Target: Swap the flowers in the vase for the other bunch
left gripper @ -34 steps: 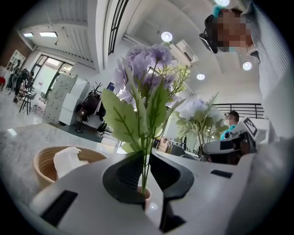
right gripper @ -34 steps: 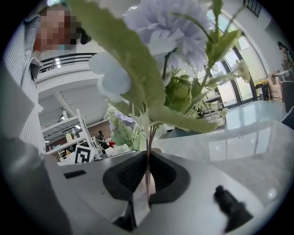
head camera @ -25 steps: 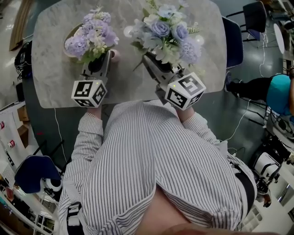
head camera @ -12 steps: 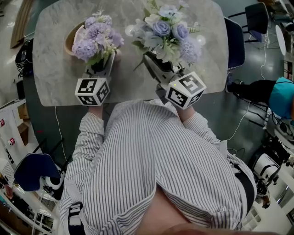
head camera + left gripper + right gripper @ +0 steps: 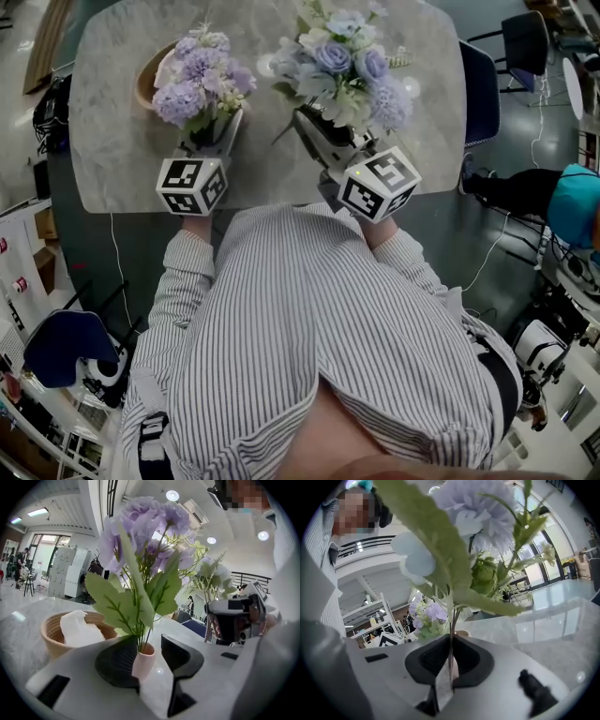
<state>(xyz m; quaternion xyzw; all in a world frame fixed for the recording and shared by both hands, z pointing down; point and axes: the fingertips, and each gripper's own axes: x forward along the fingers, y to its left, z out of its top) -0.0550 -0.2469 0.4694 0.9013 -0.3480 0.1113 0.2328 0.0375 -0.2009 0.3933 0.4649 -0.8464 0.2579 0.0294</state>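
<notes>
Opening left gripper [image 5: 151, 660] jaws around pink vase [image 5: 142, 663], right gripper [image 5: 451, 662] jaws still pinching blue bunch [image 5: 342, 67] stems

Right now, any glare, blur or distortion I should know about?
Head view: evenly lit, sharp, table edges bowed by the lens. Left gripper view: dark round border, ceiling lamps flare. Right gripper view: close flowers soft, windows washed out.

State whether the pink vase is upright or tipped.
Upright: the pink vase has its mouth facing up, purple bunch rising straight from it.
</notes>
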